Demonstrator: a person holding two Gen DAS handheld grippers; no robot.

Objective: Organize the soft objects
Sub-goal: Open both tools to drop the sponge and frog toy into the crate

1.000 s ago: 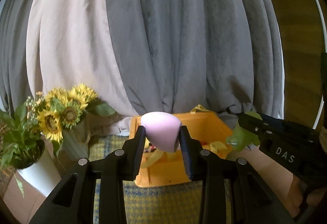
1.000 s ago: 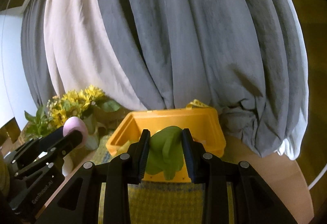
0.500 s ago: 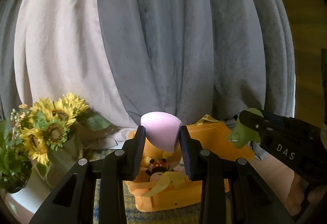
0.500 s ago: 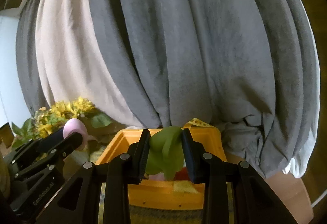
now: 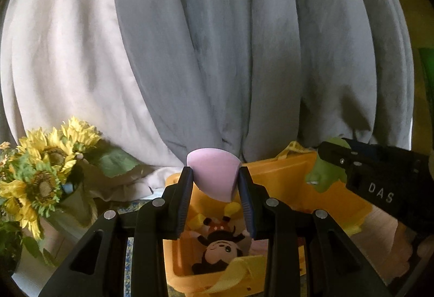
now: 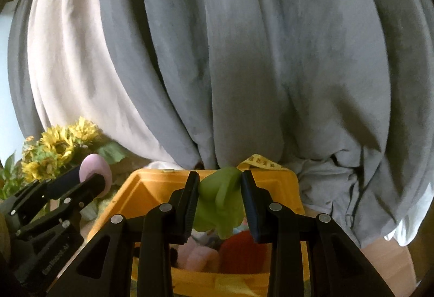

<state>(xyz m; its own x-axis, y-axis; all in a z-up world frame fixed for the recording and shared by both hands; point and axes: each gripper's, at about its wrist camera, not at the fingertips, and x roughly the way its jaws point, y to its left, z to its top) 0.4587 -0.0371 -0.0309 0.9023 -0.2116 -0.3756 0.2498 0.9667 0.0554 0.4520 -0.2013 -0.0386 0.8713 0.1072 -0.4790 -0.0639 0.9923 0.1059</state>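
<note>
My left gripper [image 5: 215,183] is shut on a pink egg-shaped soft toy [image 5: 214,175] and holds it above the yellow bin [image 5: 274,177]. Inside the bin lies a Mickey Mouse plush [image 5: 219,248]. My right gripper [image 6: 219,188] is shut on a green soft toy [image 6: 219,202] over the same yellow bin [image 6: 146,188], which holds pink [image 6: 192,256] and red [image 6: 241,251] soft items. The right gripper [image 5: 379,183] shows at the right of the left wrist view, the left gripper [image 6: 54,202] with the pink toy [image 6: 95,169] at the left of the right wrist view.
A bunch of sunflowers [image 5: 46,175] stands left of the bin, also in the right wrist view [image 6: 59,147]. Grey and white curtains [image 5: 217,53] hang right behind the bin. A yellow-blue checked cloth [image 5: 127,251] lies under the bin on a wooden table [image 6: 385,261].
Both grippers have moved forward and over the bin with their toys still held; the bin's inside, with the Mickey plush and the pink and red items, has come into view.
</note>
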